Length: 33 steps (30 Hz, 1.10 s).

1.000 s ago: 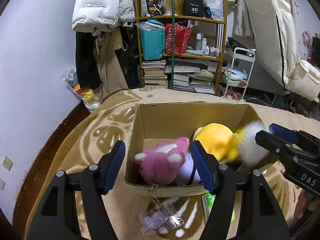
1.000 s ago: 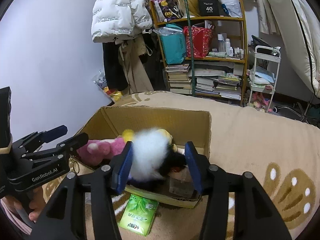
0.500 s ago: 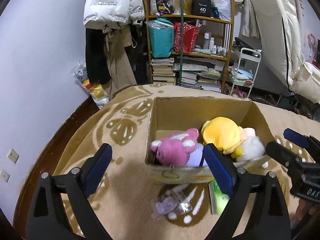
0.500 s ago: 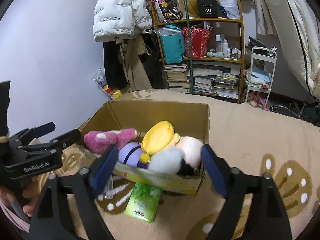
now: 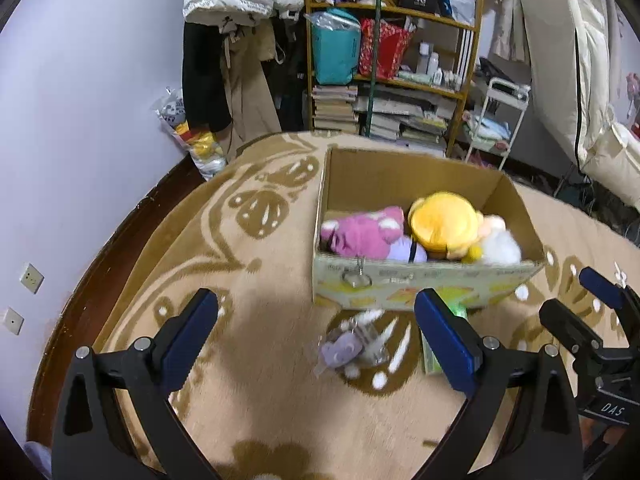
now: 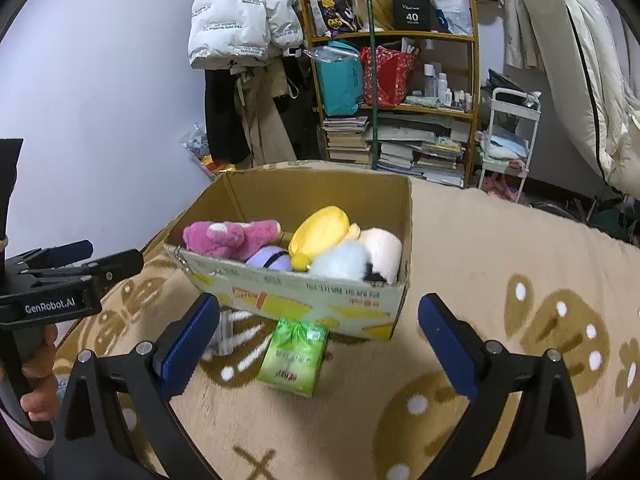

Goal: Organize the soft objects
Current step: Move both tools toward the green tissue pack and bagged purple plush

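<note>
A cardboard box (image 5: 424,284) (image 6: 304,296) sits on the beige patterned blanket. Inside lie a pink plush (image 5: 360,232) (image 6: 228,236), a yellow-hatted doll (image 5: 444,226) (image 6: 320,228) and a white fluffy toy (image 5: 500,246) (image 6: 340,262). A small purple plush in a clear bag (image 5: 352,348) lies on the blanket in front of the box. A green tissue pack (image 6: 294,356) lies beside it. My left gripper (image 5: 316,344) is open and empty, held back from the box. My right gripper (image 6: 320,344) is open and empty above the tissue pack.
A wooden shelf (image 5: 392,60) with books, bags and bottles stands behind the bed. Coats (image 5: 232,40) hang on the wall at left. A white cart (image 6: 508,140) stands at right. The blanket's edge drops to dark floor (image 5: 80,280) at left.
My right gripper let go of the white fluffy toy, which now lies in the box. Both grippers opened wide and pulled back from the box.
</note>
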Available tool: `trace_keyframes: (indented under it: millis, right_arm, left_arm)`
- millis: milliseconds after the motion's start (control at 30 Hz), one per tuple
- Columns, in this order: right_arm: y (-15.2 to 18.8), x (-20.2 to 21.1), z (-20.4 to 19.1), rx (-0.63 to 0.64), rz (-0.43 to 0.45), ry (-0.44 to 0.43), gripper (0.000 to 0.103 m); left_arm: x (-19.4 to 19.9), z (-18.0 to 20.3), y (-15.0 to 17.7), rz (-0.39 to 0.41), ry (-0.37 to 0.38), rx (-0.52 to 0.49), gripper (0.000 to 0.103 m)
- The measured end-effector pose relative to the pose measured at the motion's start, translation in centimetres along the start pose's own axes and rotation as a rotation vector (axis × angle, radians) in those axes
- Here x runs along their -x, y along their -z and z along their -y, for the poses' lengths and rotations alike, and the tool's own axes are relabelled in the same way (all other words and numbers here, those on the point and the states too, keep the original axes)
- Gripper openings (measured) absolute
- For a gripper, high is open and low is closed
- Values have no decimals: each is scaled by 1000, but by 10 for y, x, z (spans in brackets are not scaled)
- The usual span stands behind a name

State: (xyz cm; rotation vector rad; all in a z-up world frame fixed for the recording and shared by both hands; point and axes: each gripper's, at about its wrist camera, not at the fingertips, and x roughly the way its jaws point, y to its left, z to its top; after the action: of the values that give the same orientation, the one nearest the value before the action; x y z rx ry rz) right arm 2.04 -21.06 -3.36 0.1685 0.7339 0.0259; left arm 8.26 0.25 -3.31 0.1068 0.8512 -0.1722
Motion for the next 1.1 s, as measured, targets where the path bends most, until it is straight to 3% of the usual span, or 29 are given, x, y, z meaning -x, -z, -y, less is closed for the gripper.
trace_keyframes:
  millis: [400,1100]
  right_arm:
    - [17,-10,-8,-2,-62,7,103]
    - [40,-97,-23,65,-238,50,103]
  left_arm:
    - [-24,-11,11,-118,12,48,98]
    - [-113,-20,21,-318,98,195,98]
